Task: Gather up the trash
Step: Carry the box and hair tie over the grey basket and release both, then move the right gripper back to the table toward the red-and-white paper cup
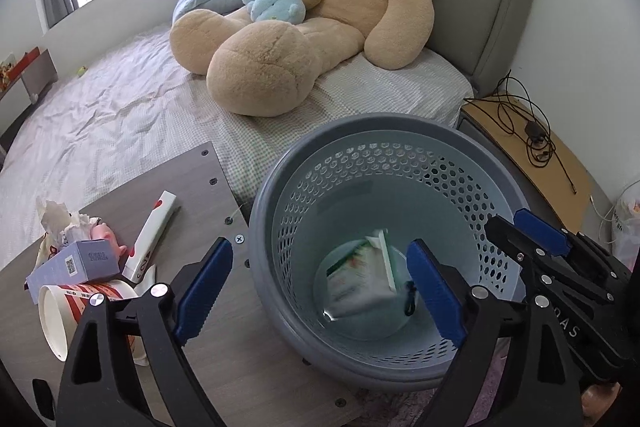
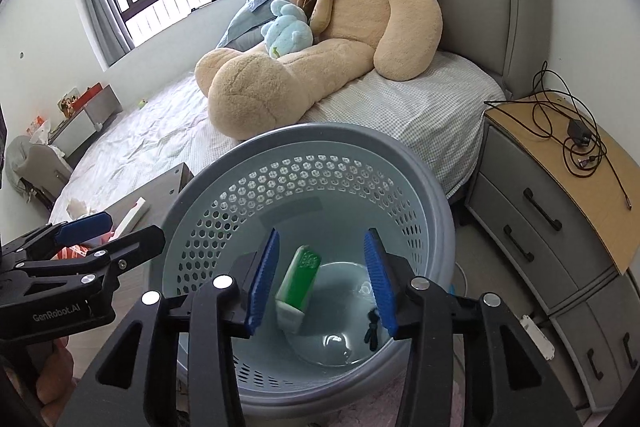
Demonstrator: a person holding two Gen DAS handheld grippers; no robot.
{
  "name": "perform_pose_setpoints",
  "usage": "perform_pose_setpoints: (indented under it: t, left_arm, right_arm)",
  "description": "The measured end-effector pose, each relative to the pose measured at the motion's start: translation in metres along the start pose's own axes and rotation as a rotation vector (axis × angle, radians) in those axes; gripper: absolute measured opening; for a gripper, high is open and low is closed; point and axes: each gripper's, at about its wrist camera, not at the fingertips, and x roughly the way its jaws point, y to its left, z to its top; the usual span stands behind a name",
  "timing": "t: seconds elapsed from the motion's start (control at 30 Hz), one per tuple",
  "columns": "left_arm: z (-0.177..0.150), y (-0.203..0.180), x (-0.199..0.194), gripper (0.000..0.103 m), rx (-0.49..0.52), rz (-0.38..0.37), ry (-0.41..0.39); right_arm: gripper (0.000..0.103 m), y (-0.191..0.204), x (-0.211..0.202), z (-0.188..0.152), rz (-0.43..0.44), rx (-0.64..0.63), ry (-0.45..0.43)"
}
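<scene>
Both grippers, left (image 1: 318, 287) and right (image 2: 322, 281), hover with fingers spread over the bin (image 2: 224, 183) beside a littered wooden table (image 1: 200, 179) and bed (image 2: 400, 107).

Basket mouth: the grey basket (image 2: 308, 139) stands open at the top, and the right gripper (image 2: 322, 281) hangs spread over it.
Basket floor: a green-and-white carton (image 2: 298, 285) covers part; bare floor beside it.
Left of basket: the left gripper (image 1: 316, 285), jaws apart, straddles the rim.
Table: a paper cup (image 1: 60, 311), boxes (image 1: 80, 259) and crumpled paper (image 1: 56, 217) crowd its left end.
</scene>
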Motion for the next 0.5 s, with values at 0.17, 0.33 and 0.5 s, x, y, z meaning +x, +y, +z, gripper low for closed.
perform_pose_setpoints:
  t: [0.17,0.33,0.5]
  left_arm:
    - [-0.004,0.004,-0.001,0.09,-0.022,0.008,0.003]
    - [-0.008,0.011,-0.004,0.091,-0.049,0.024,0.008]
    - [-0.013,0.018,-0.013,0.092,-0.07,0.041,-0.003]
  right_arm:
    - [0.046,0.002,0.0,-0.003,0.001,0.005,0.009]
    - [0.052,0.007,-0.001,-0.006,0.004,0.001,0.013]
    - [0.056,0.014,-0.003,-0.009,0.005,-0.005,0.016]
